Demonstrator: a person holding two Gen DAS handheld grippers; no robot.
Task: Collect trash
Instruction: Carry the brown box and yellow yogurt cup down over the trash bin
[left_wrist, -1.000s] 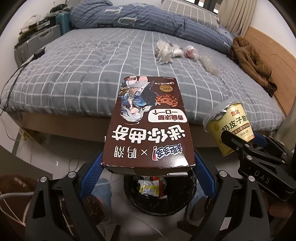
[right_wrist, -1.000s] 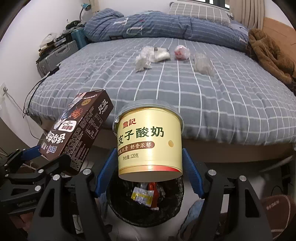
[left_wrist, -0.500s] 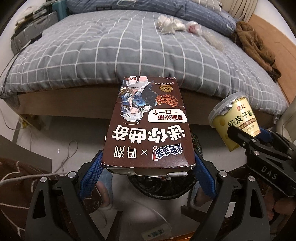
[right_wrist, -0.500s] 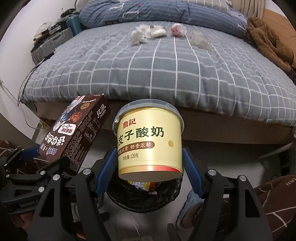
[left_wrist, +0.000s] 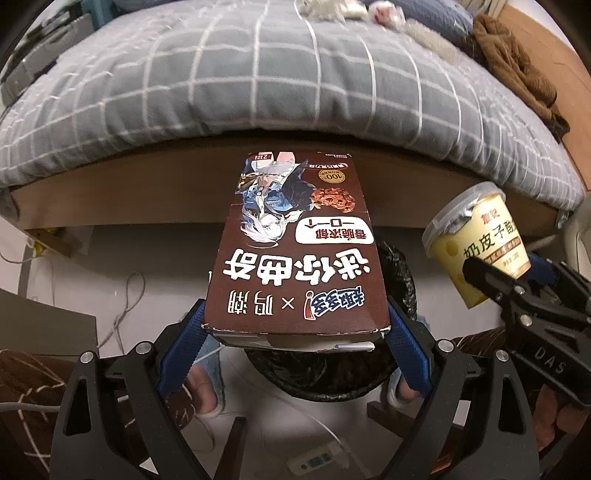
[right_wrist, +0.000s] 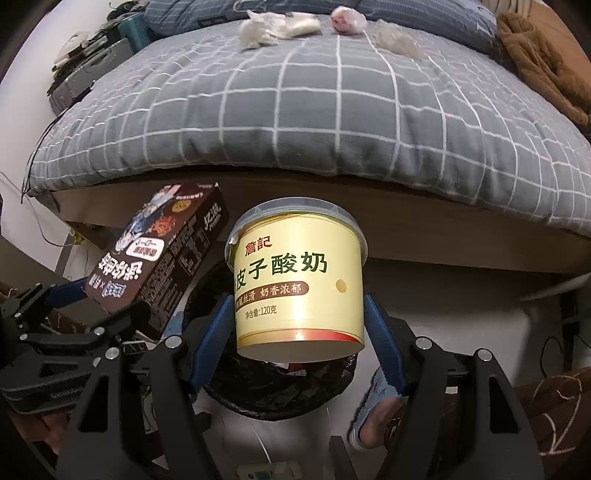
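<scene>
1. Left gripper (left_wrist: 295, 332): blue pads clamped on both long sides of brown cookie box (left_wrist: 295, 254); box held flat, printed face up, far end pointing twd bed frame. Box sits directly above bin.
2. Right gripper (right_wrist: 300, 325): blue pads pressed on either side of yellow yogurt cup (right_wrist: 299, 280), cup upright, clear lid on, foil edge peeling at left rim. Cup hangs over bin mouth.
3. Bin (right_wrist: 280, 387): round, black liner, on floor just in front of bed; mostly hidden under box and cup; a scrap of wrapper shows inside, contents otherwise unclear.
4. Bed (right_wrist: 314, 110): grey quilt w/ white grid, wooden frame below.
5. Loose trash on quilt, far end: white crumpled wrappers (right_wrist: 273, 27), pinkish ball (right_wrist: 347, 18), clear plastic bag (right_wrist: 399, 40). Well apart from both grippers.
6. Brown garment (right_wrist: 546, 66): heaped at right edge of bed.
7. Person's feet in light blue slippers (right_wrist: 373, 402) either side of bin.
8. White cable (left_wrist: 125, 306) on floor, left.
</scene>
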